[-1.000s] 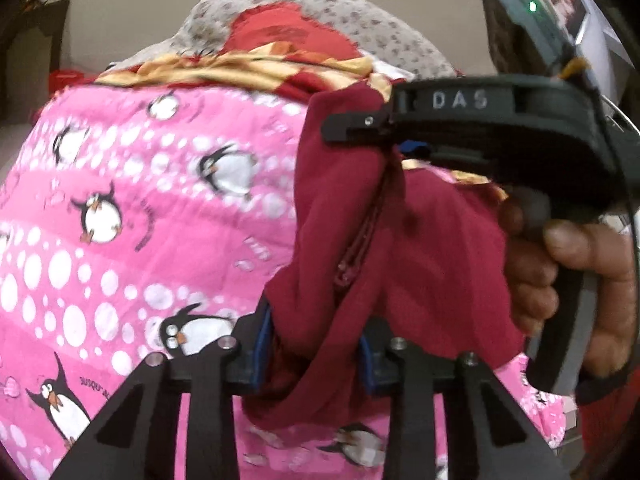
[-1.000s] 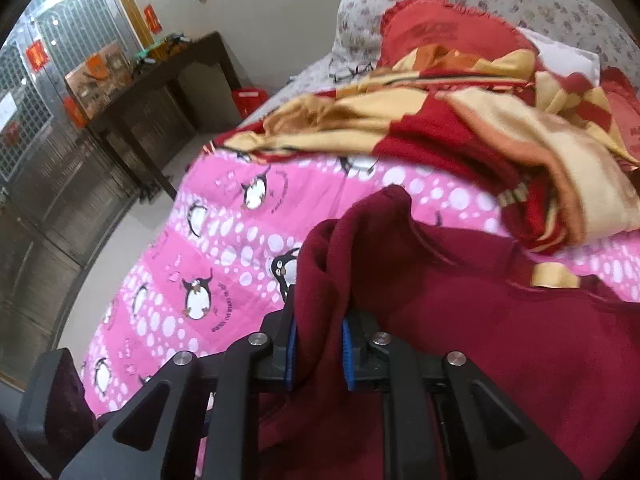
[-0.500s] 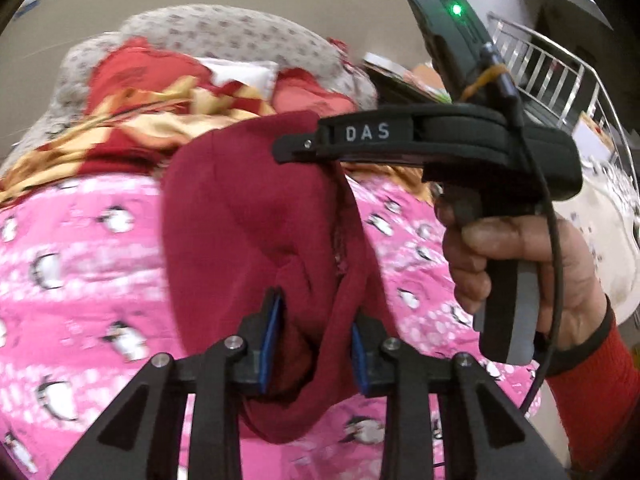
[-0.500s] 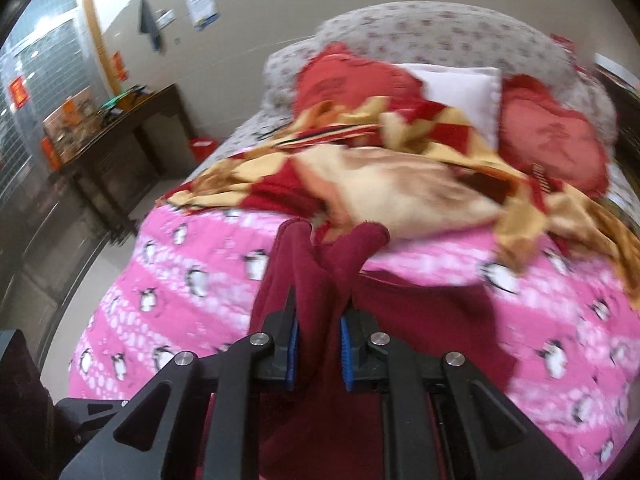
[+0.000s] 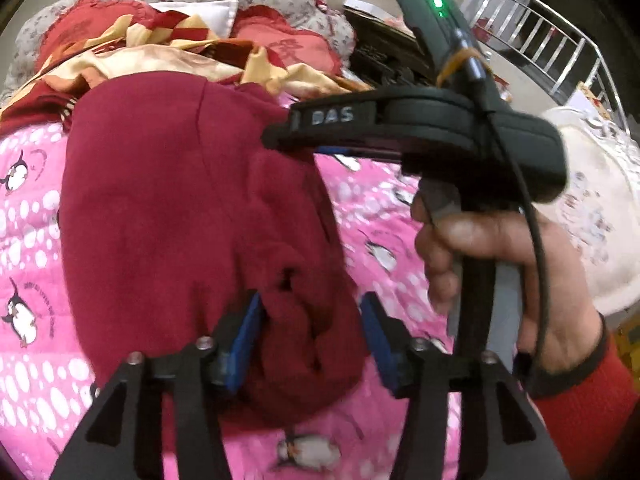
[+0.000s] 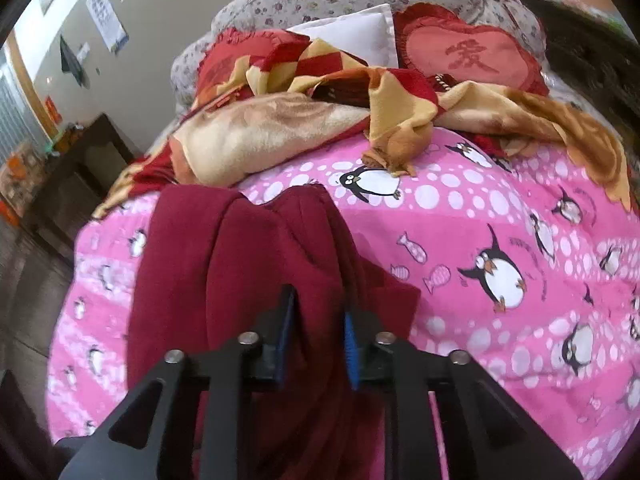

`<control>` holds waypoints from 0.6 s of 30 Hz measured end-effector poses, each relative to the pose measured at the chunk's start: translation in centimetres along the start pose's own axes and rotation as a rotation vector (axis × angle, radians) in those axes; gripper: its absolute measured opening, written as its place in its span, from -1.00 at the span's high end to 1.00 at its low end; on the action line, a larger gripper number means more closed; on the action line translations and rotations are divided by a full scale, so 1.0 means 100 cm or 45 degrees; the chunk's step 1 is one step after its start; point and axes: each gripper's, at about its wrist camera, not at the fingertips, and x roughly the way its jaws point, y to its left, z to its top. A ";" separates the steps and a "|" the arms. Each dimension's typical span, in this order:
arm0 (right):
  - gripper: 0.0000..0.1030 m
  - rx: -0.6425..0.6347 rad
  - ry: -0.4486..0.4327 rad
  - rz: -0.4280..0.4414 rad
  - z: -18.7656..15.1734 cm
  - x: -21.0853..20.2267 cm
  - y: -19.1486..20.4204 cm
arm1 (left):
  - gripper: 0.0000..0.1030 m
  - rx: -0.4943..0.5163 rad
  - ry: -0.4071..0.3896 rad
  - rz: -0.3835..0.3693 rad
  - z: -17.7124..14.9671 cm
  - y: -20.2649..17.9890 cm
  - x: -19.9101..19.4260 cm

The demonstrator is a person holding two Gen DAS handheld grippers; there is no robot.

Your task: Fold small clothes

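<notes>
Above the pink penguin blanket (image 6: 480,216), the dark red garment (image 5: 168,200) hangs doubled, its two corners brought together since a second ago. The left tool (image 5: 310,344) and right tool (image 6: 318,332) each pinch it. One fold looks made.

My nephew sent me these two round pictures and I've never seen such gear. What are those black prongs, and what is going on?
No robot here: a person holds a hand-worked gripper in each hand, each with a camera looking along its two fingers. One picture comes from the left gripper, the other from the right gripper. Both clamp one dark red garment, lifted above a pink penguin blanket on a bed. The left view also shows the person's hand working the right tool. A red and yellow blanket lies behind.
</notes>
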 end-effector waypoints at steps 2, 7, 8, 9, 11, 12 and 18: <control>-0.12 -0.005 -0.012 -0.007 -0.004 -0.018 -0.001 | -0.36 0.018 -0.022 -0.003 -0.006 0.002 -0.021; -0.31 -0.001 -0.040 0.159 -0.034 -0.056 0.014 | -0.44 0.068 -0.116 0.166 -0.020 0.014 -0.060; -0.31 0.001 -0.030 0.183 -0.039 -0.055 0.018 | -0.44 0.071 -0.116 0.198 -0.018 0.019 -0.058; -0.31 0.003 -0.007 0.201 -0.045 -0.052 0.022 | -0.44 0.063 -0.103 0.224 -0.019 0.025 -0.054; -0.31 -0.015 0.052 0.193 -0.056 -0.040 0.029 | -0.44 0.031 -0.076 0.241 -0.022 0.031 -0.048; -0.31 -0.028 0.077 0.166 -0.062 -0.032 0.030 | -0.44 0.020 -0.070 0.247 -0.023 0.034 -0.042; 0.40 -0.026 0.008 0.088 -0.073 -0.045 0.008 | -0.44 0.028 0.017 0.266 -0.043 0.041 -0.023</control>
